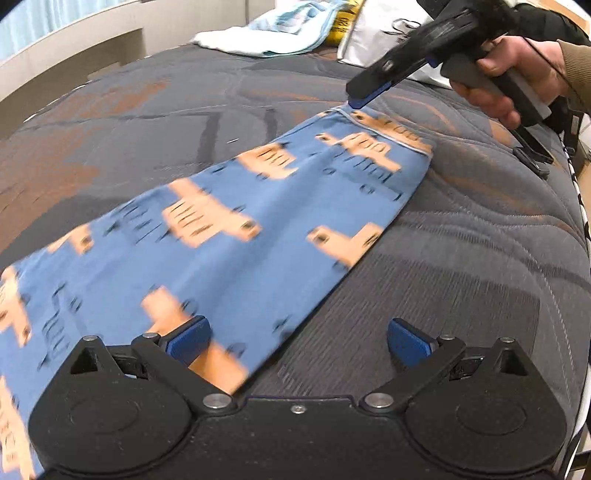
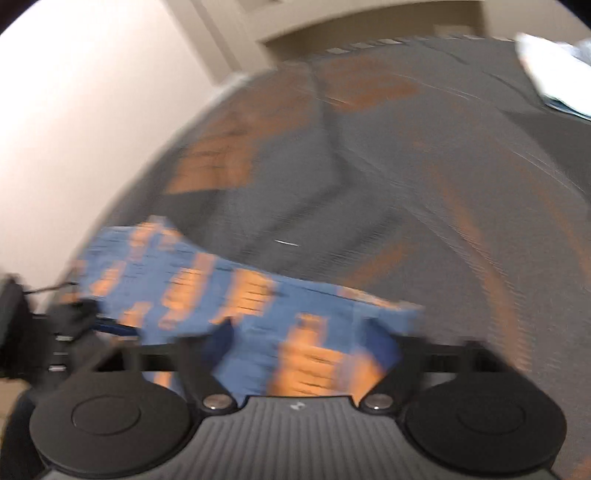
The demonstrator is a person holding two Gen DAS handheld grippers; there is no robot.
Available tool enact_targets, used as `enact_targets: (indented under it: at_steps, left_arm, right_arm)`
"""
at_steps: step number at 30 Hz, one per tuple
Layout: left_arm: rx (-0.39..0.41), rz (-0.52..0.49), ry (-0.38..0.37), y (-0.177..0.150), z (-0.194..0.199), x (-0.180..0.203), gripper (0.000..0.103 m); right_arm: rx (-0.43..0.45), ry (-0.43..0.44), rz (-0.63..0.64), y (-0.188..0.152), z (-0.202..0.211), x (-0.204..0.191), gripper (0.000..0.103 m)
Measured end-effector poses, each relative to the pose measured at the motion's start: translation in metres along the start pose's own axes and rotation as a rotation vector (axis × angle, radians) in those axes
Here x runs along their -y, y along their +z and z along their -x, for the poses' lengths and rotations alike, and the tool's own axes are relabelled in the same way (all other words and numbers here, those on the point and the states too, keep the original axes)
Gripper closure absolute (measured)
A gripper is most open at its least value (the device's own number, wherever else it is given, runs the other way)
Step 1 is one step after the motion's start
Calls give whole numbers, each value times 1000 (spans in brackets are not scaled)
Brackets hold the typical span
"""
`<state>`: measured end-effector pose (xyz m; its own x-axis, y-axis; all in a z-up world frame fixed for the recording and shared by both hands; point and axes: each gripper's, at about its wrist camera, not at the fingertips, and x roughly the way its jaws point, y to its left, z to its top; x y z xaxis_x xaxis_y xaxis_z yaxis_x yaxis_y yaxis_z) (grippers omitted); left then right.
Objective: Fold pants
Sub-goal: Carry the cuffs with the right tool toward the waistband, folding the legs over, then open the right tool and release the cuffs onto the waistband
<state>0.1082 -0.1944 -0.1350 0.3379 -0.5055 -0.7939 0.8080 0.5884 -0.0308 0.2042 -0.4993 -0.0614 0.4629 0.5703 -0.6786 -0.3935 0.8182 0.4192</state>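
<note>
Left gripper (image 1: 299, 338): jaws spread wide, released, nothing pinched. One blue pad (image 1: 190, 338) sits over the pants, the other over bare mattress, so the cloth's long edge runs between them.

Right gripper (image 1: 447, 127): jaws also wide apart. In the left wrist view one finger tip sits at the far corner of the pants and the other lies well off to the side above the mattress. In its own view, heavily blurred, cloth lies between the pads (image 2: 382, 347) with no clamp visible.

Mattress (image 1: 461, 258): dark grey with rust patches, quilted, widely bare on both sides of the pants and beyond them; its right border drops away close behind the right hand (image 1: 509, 74).

Pants (image 1: 229, 229): blue with orange print, lying flat as one long strip running diagonally from near left to far right. Piped far end square; long right edge straight.

Pale cloths (image 1: 273, 33): piled at the far mattress edge, well apart from the pants.
</note>
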Motion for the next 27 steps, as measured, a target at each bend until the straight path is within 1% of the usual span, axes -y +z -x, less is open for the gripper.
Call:
enact_targets:
  at_steps: [1,2,3,5,6,7,8,9,10,11,12,13,14,15,16,17,19,21,22,23,24,25,26,27]
  left_arm:
    - [2,10,9,-5,3,-3,1]
    - [0,22,18,-7,6,-5,1]
    - [-2,39,25,-9,10,-7,1]
    - [-12,52,36,-11,14,-8,1]
    - [-18,48,47,-12,18,-9,1]
    - [-20,38,54,-13,21,-11,1]
    - [-21,26,64,-15,25,-13,1]
    - [-21,20,73,-17,28,-15,1]
    - [-21,22,79,-19,31,-19,1]
    - [-22,35,81,-20,32,-24,1]
    - [-21,60,83,-23,33,-31,1]
    - [-16,94,84,-25,34,-37,1]
    - [-12,119,83,-25,33,-42,1]
    - [-5,148,83,-27,33,-46,1]
    - [1,170,89,-28,34,-49,1]
    - [4,190,96,-30,35,-52,1]
    - [9,225,92,-32,38,-56,1]
    - [14,223,89,-31,42,-57,1]
    - [16,213,91,-31,44,-58,1]
    - [20,201,96,-30,46,-59,1]
    - [24,191,103,-30,49,-60,1]
    - [29,186,109,-30,51,-63,1]
    - [33,187,113,-30,52,-67,1]
    - [40,197,115,-31,54,-72,1]
  right_arm:
    - [-8,57,5,2,-11,-10,13]
    - [-17,82,6,3,-23,-16,13]
    - [-31,92,2,4,-38,-23,13]
    - [-87,120,-20,1,-68,-28,15]
    - [-124,129,-18,-2,-81,-29,16]
    - [-142,122,3,-6,-85,-29,17]
    - [-136,107,29,-8,-83,-26,25]
    - [-126,83,29,-10,-78,-20,33]
    - [-110,26,2,-9,-69,-11,52]
    - [-90,-42,1,-7,-59,-9,58]
    - [-62,-109,43,-5,-50,-15,50]
    - [-33,-161,117,-3,-44,-26,26]
    - [-6,-167,176,0,-43,-39,12]
    - [15,-125,218,5,-45,-51,11]
    - [14,-72,242,11,-53,-63,12]
    - [0,-46,261,16,-65,-73,12]
    - [-47,-18,311,23,-96,-93,12]
    - [-107,14,349,25,-124,-107,13]
    - [-133,8,375,24,-137,-113,15]
    - [-149,-25,413,22,-147,-116,18]
    - [-152,-93,453,20,-150,-115,21]
    - [-143,-177,476,21,-150,-110,29]
    - [-118,-228,462,25,-144,-105,29]
    - [-84,-221,426,30,-138,-101,28]
